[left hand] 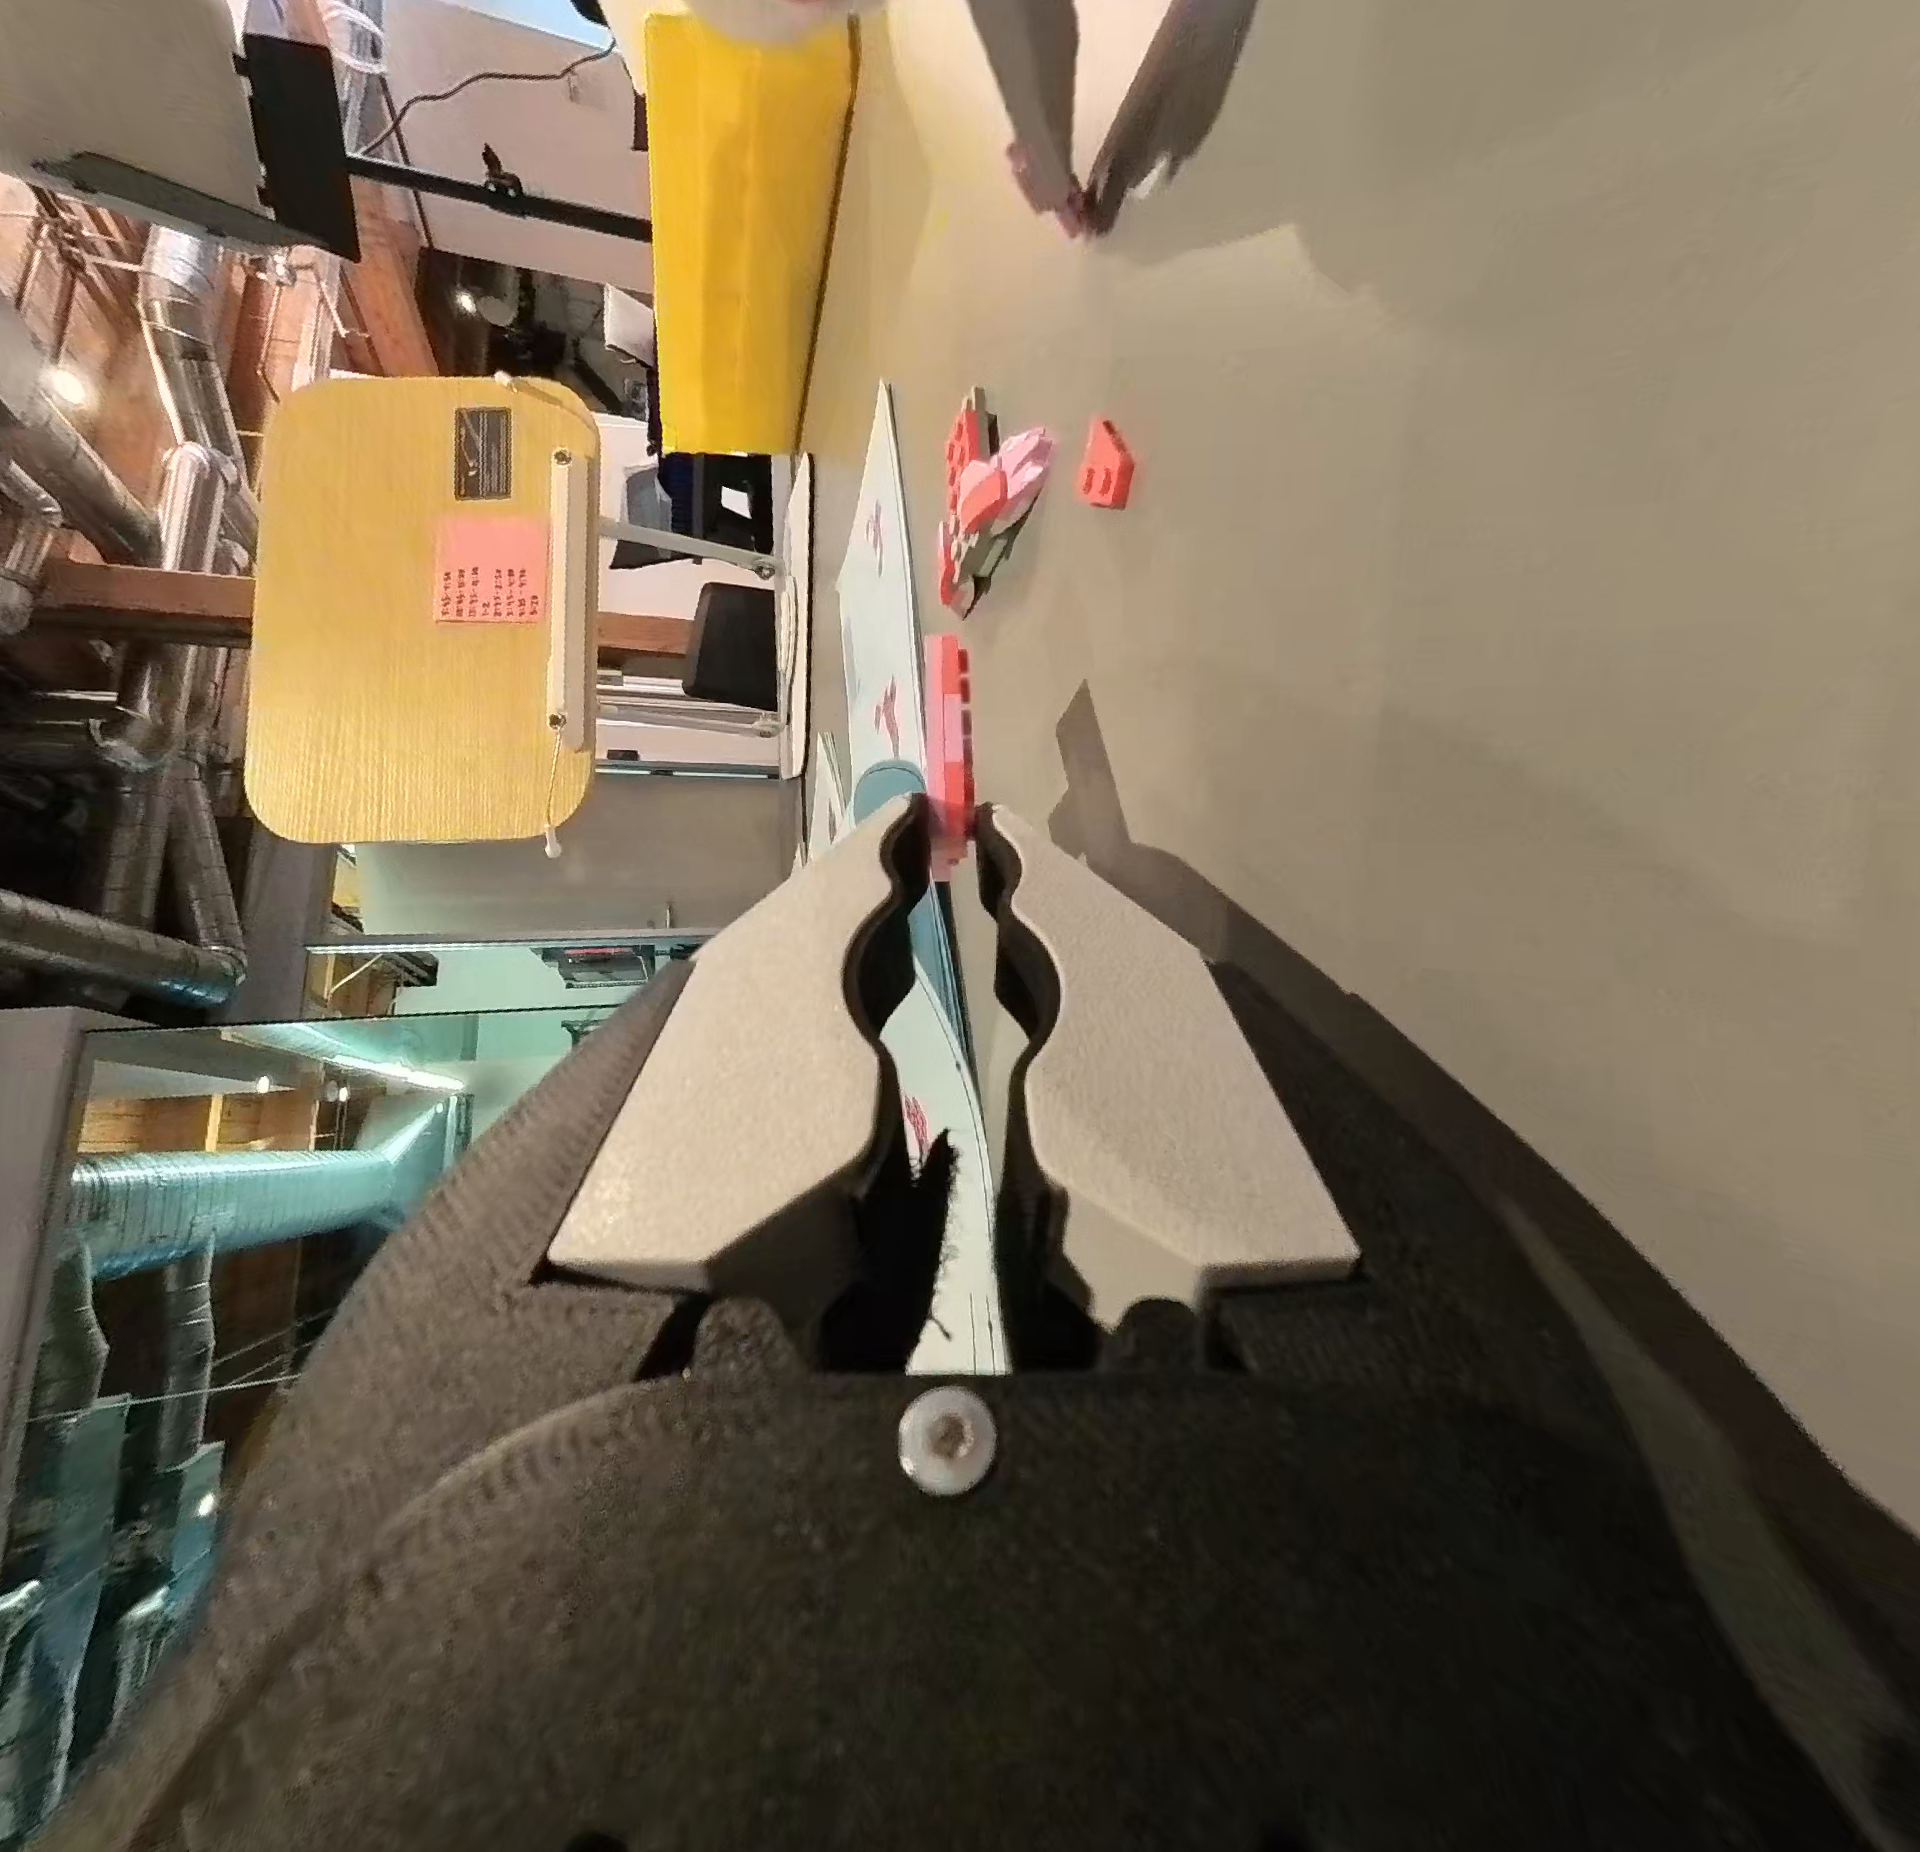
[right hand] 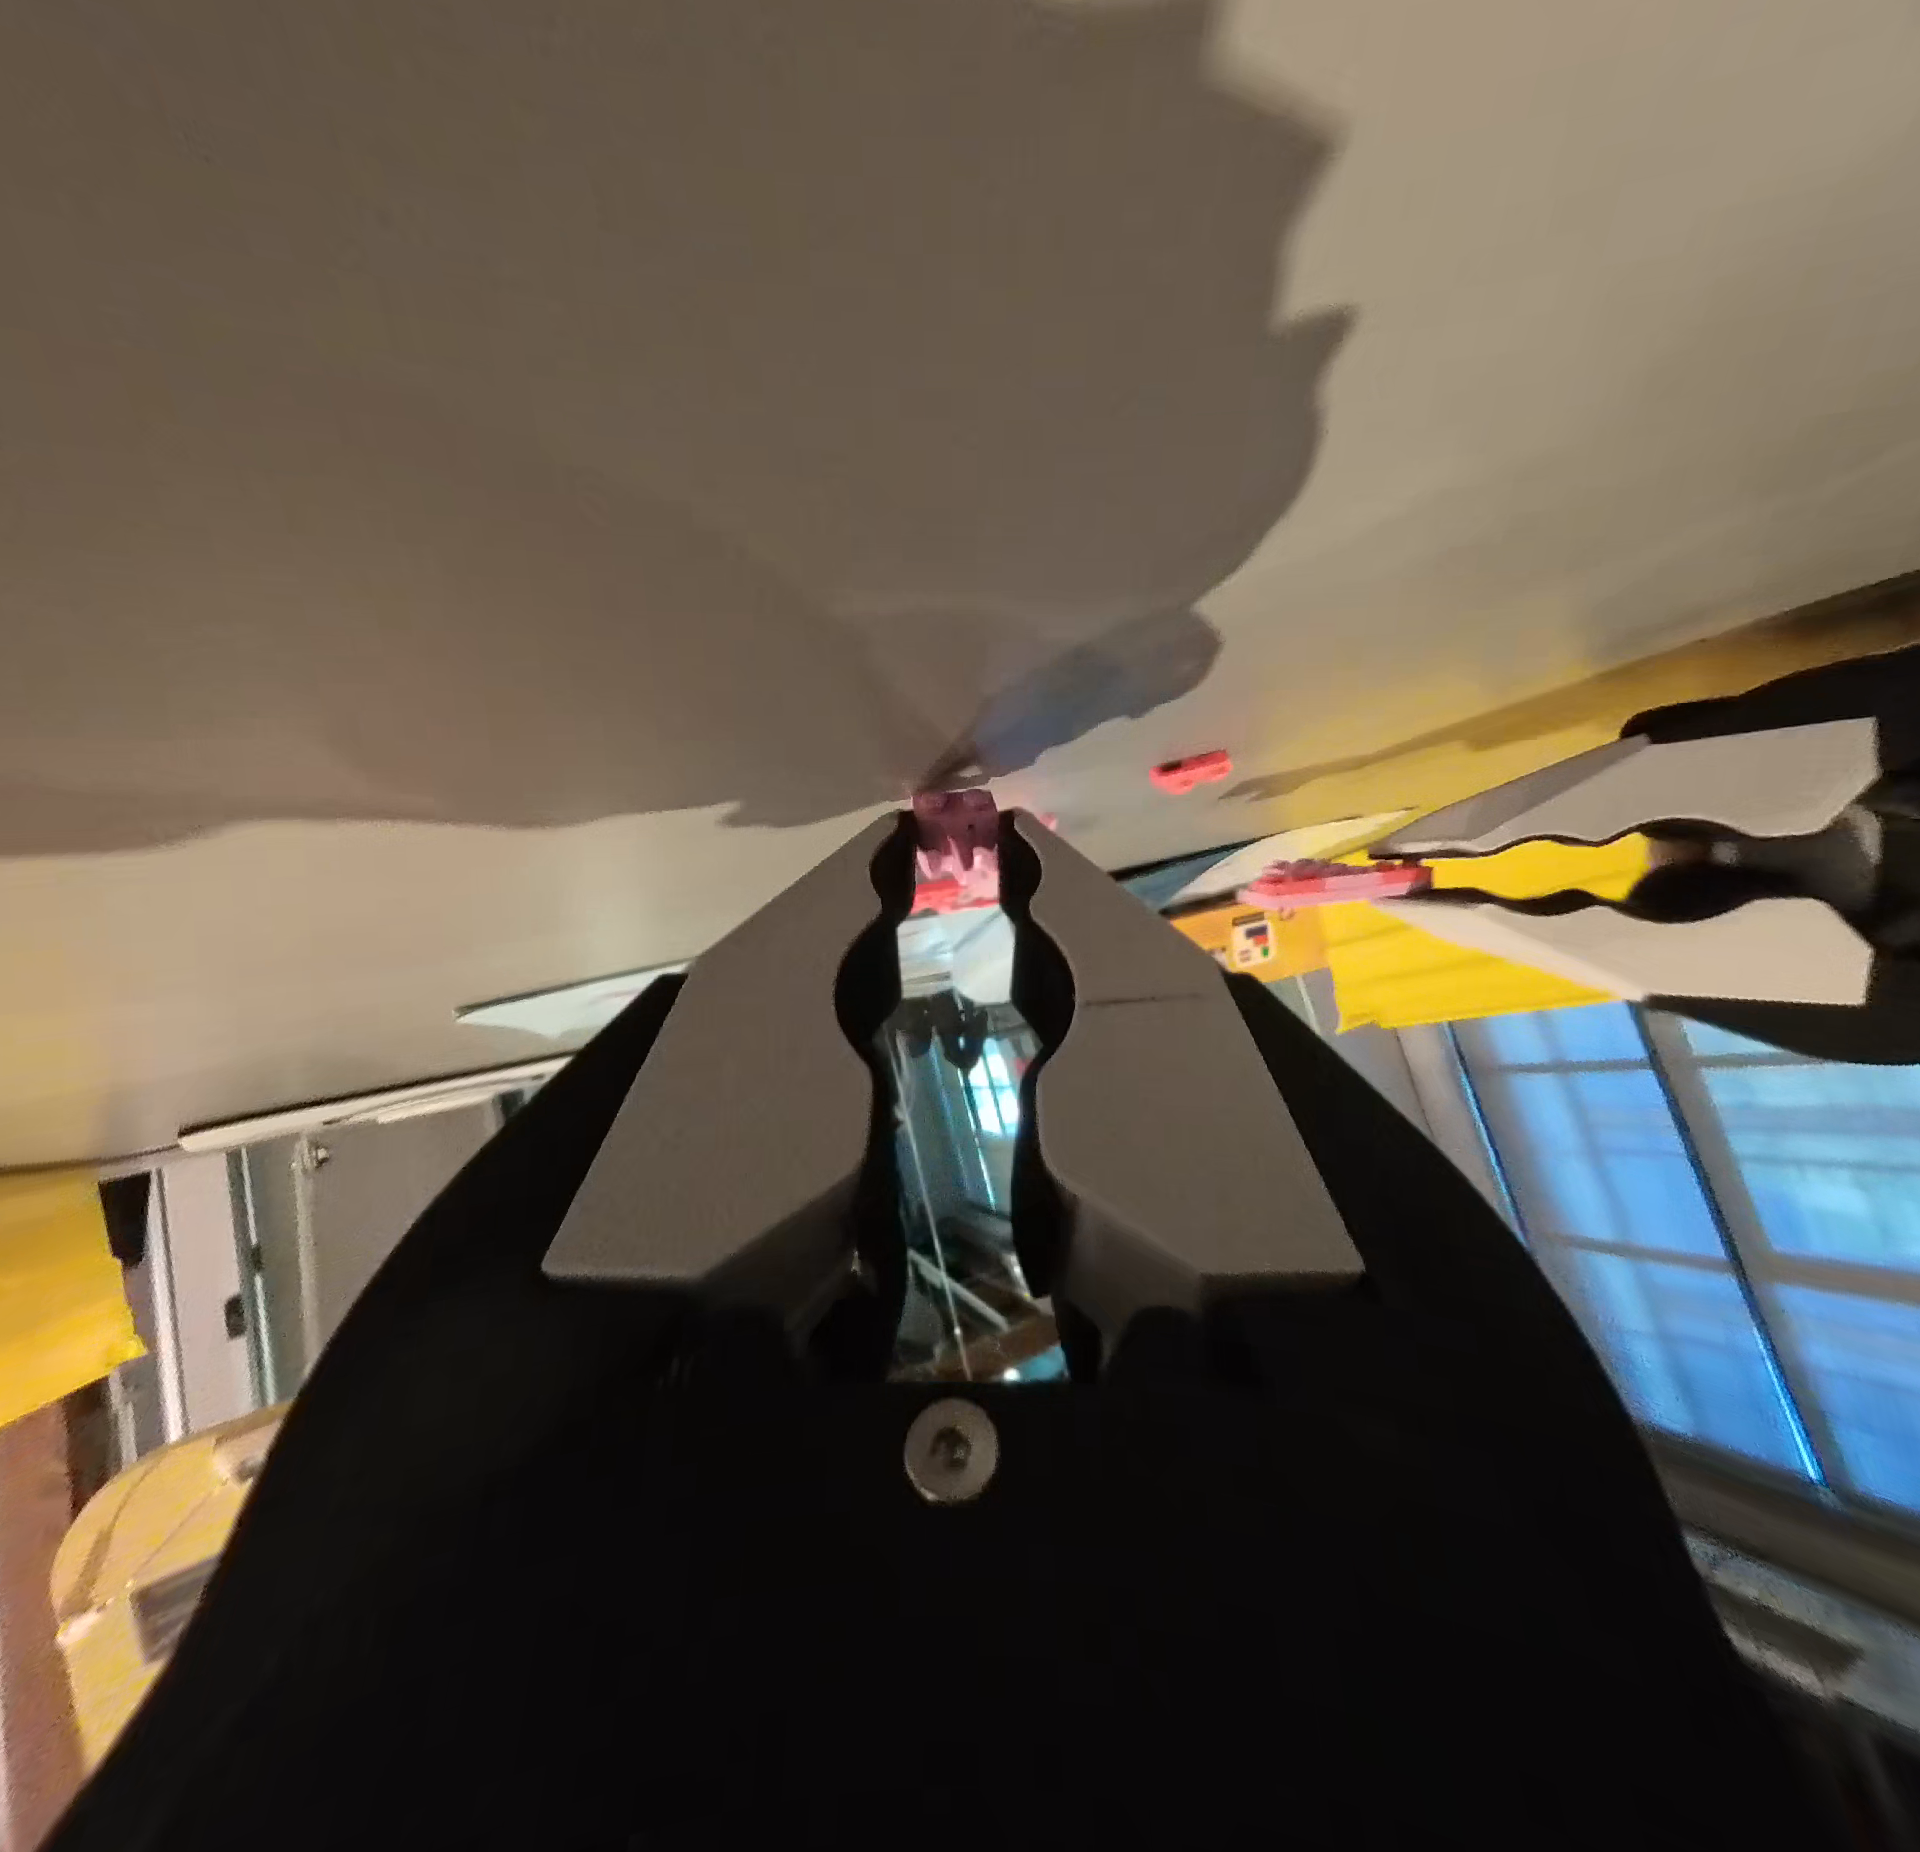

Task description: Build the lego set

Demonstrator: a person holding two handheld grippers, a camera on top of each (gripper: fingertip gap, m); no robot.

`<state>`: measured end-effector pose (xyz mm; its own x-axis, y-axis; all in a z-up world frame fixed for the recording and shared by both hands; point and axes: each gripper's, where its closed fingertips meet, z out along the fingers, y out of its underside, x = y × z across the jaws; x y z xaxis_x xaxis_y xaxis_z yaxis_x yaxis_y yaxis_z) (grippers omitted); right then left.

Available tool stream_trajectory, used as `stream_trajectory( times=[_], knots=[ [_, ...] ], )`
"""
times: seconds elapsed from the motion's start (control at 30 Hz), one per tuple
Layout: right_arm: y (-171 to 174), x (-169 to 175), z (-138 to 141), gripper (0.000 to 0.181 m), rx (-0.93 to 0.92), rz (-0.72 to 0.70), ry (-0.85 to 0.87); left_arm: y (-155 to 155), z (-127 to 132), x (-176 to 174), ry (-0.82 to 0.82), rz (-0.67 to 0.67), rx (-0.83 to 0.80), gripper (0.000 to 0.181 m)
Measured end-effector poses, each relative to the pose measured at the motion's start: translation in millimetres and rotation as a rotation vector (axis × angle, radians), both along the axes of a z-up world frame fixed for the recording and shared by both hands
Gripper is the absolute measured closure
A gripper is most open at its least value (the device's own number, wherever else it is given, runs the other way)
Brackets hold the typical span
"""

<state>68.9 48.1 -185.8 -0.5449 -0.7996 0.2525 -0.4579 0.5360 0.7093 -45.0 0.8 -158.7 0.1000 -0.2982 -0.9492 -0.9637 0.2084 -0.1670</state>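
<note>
Left gripper [left hand: 951, 815] jaws clamped on red-pink plate [left hand: 951, 727], long axis 12 o'clock; right gripper [right hand: 956, 815] jaws clamped on pink brick [right hand: 956, 846], at left's 1 o'clock.

Brick cluster [left hand: 987, 498] on the table [left hand: 1455, 659], single brick [left hand: 1108, 462] just beside it, booklet [left hand: 883, 597] near

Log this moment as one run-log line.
left gripper: shut on red-pink strip | right gripper: shut on pink piece | loose red brick: on table

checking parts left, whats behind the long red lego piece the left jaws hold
Behind the long red piece lies a red and pink brick cluster with a loose red brick beside it on the table. Anything under the cluster is hidden.
</note>
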Motion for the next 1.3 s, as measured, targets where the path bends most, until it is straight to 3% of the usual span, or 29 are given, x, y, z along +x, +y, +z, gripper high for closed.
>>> stream_trajectory(
  times=[0.17, 0.23, 0.33, 0.4, 0.47, 0.57, 0.67, 0.77, 0.87, 1.03, 1.17, 1.3],
  knots=[
    [-20, 7, -4, 0.172, -0.041, 0.041, -0.040, -2, 0, 1, -0.019, 0.000, -0.012, 0.174],
    [-18, 13, -3, 0.163, -0.069, 0.000, -0.050, -4, -3, 1, -0.013, 0.001, -0.023, 0.174],
    [-9, 24, 4, 0.142, -0.190, -0.213, -0.025, -5, -4, 3, -0.015, -0.006, -0.029, 0.174],
    [-7, 32, 7, 0.142, -0.331, -0.367, 0.033, -6, -5, 3, -0.019, -0.008, -0.038, 0.174],
    [-1, 30, 14, 0.151, -0.557, -0.622, 0.191, -7, -5, 5, -0.022, -0.014, -0.038, 0.174],
    [-10, 23, 17, 0.148, -1.232, -1.196, 0.358, -8, -1, 8, -0.037, -0.024, -0.026, 0.174],
    [-18, 12, 29, 0.149, -1.755, -1.389, 0.428, -10, 3, 11, -0.051, -0.039, -0.004, 0.174],
    [-13, 12, 21, 0.153, -1.969, -1.481, 0.384, -12, 5, 15, -0.043, -0.057, 0.023, 0.174],
    [-14, 8, 13, 0.151, -2.090, -1.529, 0.299, -14, 7, 17, -0.033, -0.064, 0.044, 0.174],
    [-14, 5, -3, 0.151, -1.998, -1.547, 0.269, -13, 7, 15, -0.039, -0.058, 0.045, 0.174],
    [-14, 4, -3, 0.166, -1.979, -1.541, 0.266, -14, 4, 17, -0.024, -0.063, 0.043, 0.174],
    [-13, 3, -2, 0.166, -1.971, -1.528, 0.234, -14, 4, 18, -0.019, -0.065, 0.058, 0.174]
  ],
)
